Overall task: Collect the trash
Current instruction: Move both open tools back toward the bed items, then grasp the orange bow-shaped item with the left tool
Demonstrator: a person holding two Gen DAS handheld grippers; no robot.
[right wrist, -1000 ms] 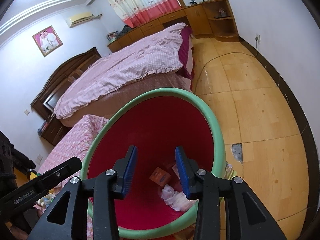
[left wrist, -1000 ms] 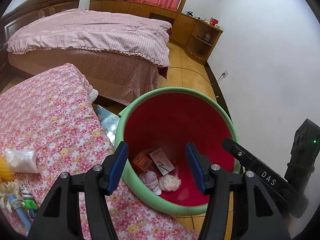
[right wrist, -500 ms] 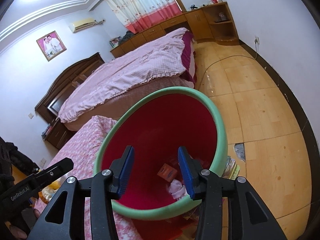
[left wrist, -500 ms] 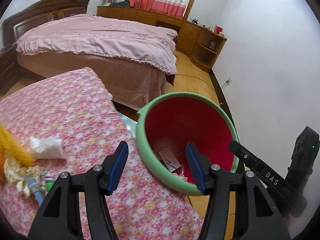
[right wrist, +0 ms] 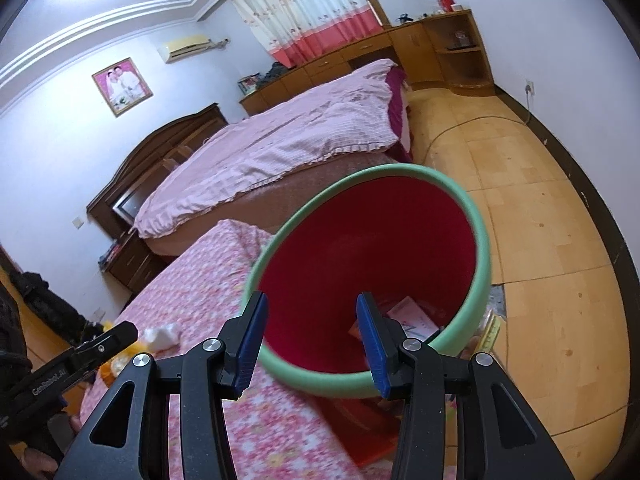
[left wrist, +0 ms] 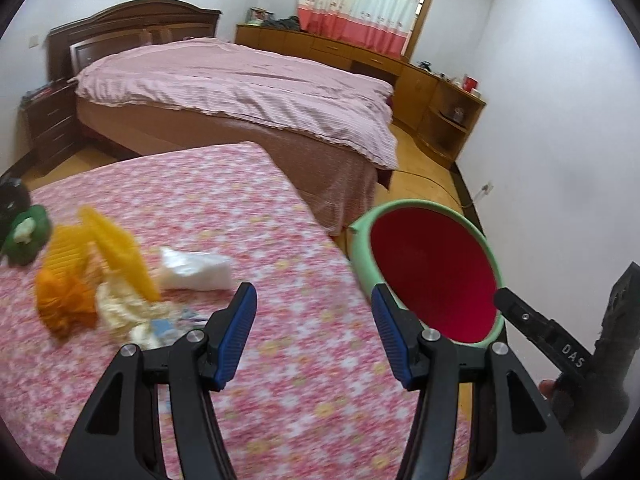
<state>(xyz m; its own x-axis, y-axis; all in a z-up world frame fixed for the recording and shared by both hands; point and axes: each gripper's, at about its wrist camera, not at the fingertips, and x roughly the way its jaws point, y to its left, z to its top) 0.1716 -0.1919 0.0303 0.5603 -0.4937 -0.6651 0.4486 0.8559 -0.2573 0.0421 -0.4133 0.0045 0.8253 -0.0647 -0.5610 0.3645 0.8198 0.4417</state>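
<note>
Trash, a crumpled white tissue wad (left wrist: 198,269) on the floral table (left wrist: 280,360): light, soft, squashy.
I'd pinch its middle; left gripper (left wrist: 314,334) and right gripper (right wrist: 314,338) jaws both wide, empty.

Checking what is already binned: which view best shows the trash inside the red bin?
The right wrist view. It looks down into the red bin, so paper scraps on its floor show beside the open right gripper. The left wrist view catches only the bin's inner wall; nothing inside shows.
</note>
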